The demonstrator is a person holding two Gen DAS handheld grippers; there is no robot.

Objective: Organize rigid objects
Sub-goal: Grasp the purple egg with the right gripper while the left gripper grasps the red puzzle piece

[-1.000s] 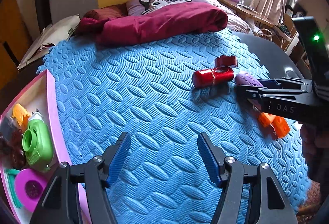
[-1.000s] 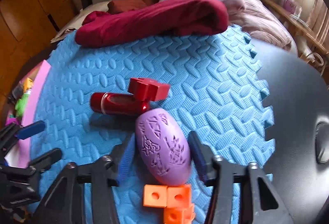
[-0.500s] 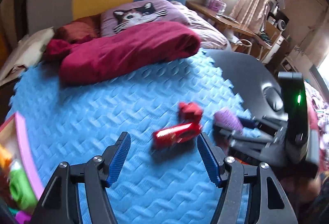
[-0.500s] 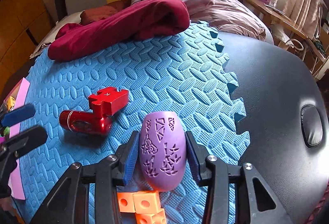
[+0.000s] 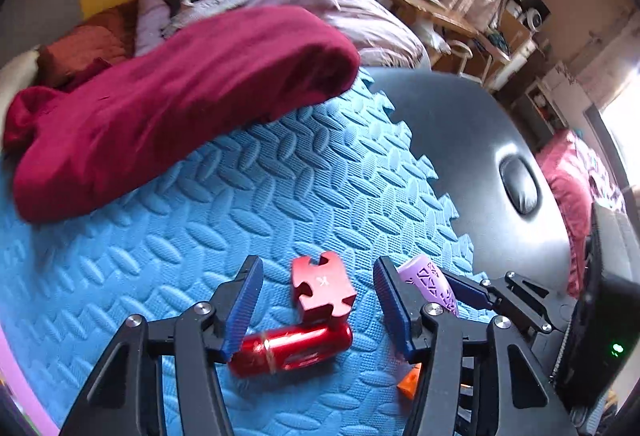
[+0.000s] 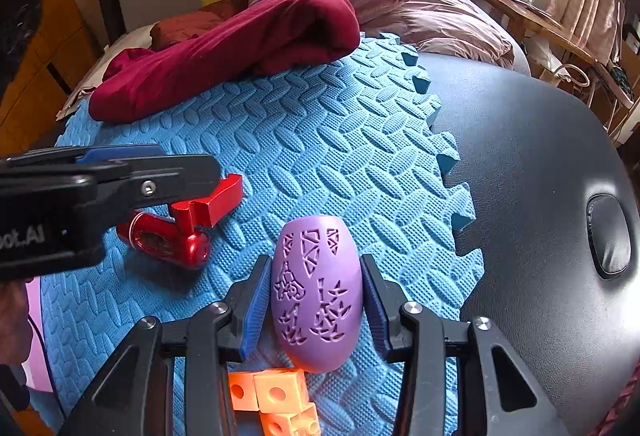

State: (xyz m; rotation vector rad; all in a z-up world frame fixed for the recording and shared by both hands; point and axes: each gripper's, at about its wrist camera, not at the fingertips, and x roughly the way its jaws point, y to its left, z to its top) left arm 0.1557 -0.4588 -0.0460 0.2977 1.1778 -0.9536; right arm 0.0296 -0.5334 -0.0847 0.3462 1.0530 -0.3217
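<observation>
A red metal piece [image 5: 320, 292], a notched block on a cylinder [image 5: 292, 352], lies on the blue foam mat [image 5: 160, 256]. My left gripper [image 5: 316, 312] straddles it with jaws closing. The left pad is near the cylinder's end and the right pad stands clear. The right wrist view shows that gripper [image 6: 188, 160] from the side, above the red piece [image 6: 180, 232]. My right gripper [image 6: 314, 300] is shut on a purple egg-shaped shell with cut-out patterns [image 6: 316, 288], both pads against its sides. That shell [image 5: 428, 278] also shows beside the left gripper. Orange cubes [image 6: 276, 396] lie just beneath it.
A maroon blanket [image 6: 224, 48] is heaped along the mat's far edge, with pillows behind. Right of the mat is a black padded surface [image 6: 540, 176]. The pink tray's rim [image 5: 16, 376] shows at far left. A person's hand [image 6: 12, 316] holds the left gripper.
The left gripper swept right from beside the pink tray to over the red piece, and its jaws narrowed. The right gripper stayed around the purple shell, rolling slightly.
</observation>
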